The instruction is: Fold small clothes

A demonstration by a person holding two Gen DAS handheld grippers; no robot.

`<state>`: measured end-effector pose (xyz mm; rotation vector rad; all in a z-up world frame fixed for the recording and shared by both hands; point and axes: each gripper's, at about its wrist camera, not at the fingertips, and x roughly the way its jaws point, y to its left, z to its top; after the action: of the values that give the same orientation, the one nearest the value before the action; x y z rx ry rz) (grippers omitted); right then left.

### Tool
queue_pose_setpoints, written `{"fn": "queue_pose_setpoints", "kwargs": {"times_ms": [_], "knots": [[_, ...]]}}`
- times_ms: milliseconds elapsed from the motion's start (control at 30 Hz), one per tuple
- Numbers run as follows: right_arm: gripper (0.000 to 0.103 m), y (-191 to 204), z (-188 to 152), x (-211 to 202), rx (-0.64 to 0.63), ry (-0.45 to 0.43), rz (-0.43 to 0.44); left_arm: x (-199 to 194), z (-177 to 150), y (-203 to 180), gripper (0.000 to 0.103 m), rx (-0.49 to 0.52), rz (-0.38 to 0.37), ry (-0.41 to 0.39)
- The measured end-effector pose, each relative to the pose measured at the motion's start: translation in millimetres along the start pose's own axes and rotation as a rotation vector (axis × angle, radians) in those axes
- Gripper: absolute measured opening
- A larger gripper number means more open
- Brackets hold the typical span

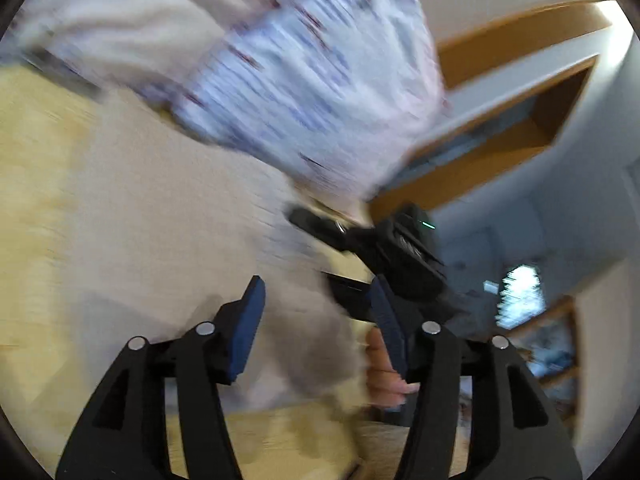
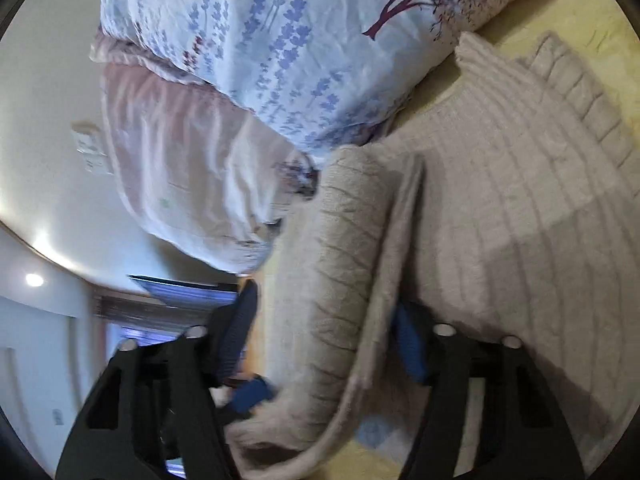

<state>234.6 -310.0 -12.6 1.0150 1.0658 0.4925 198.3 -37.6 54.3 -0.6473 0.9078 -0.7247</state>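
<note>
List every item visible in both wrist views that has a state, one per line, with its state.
Beige ribbed knit sweater: lying on the yellow bedsheet, one part folded over into a thick roll.
Floral white-and-blue pillow: resting on the sheet, beside the sweater.
Left gripper: jaws open, nothing between them.
Right gripper: jaws open, either side of the sweater's rolled fold.

Black hand-held gripper, blue pads.

Beige ribbed sweater, yellow sheet, lavender-printed white pillow.
</note>
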Motion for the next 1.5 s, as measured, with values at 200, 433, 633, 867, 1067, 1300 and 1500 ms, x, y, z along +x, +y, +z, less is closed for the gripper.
{"fn": "queue_pose_setpoints", "kwargs": {"times_ms": [200, 433, 633, 867, 1067, 1300, 1500], "knots": [[0.016, 22.2, -6.3, -0.7, -0.206, -0.095, -0.185, -21.4, 6.2, 29.0, 0.063, 0.002, 0.288, -0.068], [0.015, 82.4, -30.3, -27.3, -0.598, -0.235, -0.401, -10.2, -3.7, 44.6, 0.069, 0.009, 0.322, 0.000], [0.015, 91.2, -37.7, -54.3, -0.749, -0.323, -0.547, -2.4, -13.2, 29.1, 0.070, 0.080, 0.289, 0.052], [0.015, 61.1, -25.8, -69.7, -0.672, -0.342, -0.592, 17.2, -25.1, 10.1, 0.070, 0.168, 0.274, 0.097], [0.036, 6.4, -6.0, -80.6, -0.427, -0.302, -0.606, 13.9, -34.3, 5.5, 0.071, 0.191, 0.253, 0.124], [0.045, 27.0, -50.8, -138.4, -0.421, -0.329, -0.339, -3.8, -52.5, 14.4, 0.068, 0.153, 0.208, 0.143], [0.045, 40.0, -93.6, -132.0, -0.541, -0.253, -0.350, -4.9, -75.5, 0.0, 0.066, 0.264, 0.236, 0.139]]}}
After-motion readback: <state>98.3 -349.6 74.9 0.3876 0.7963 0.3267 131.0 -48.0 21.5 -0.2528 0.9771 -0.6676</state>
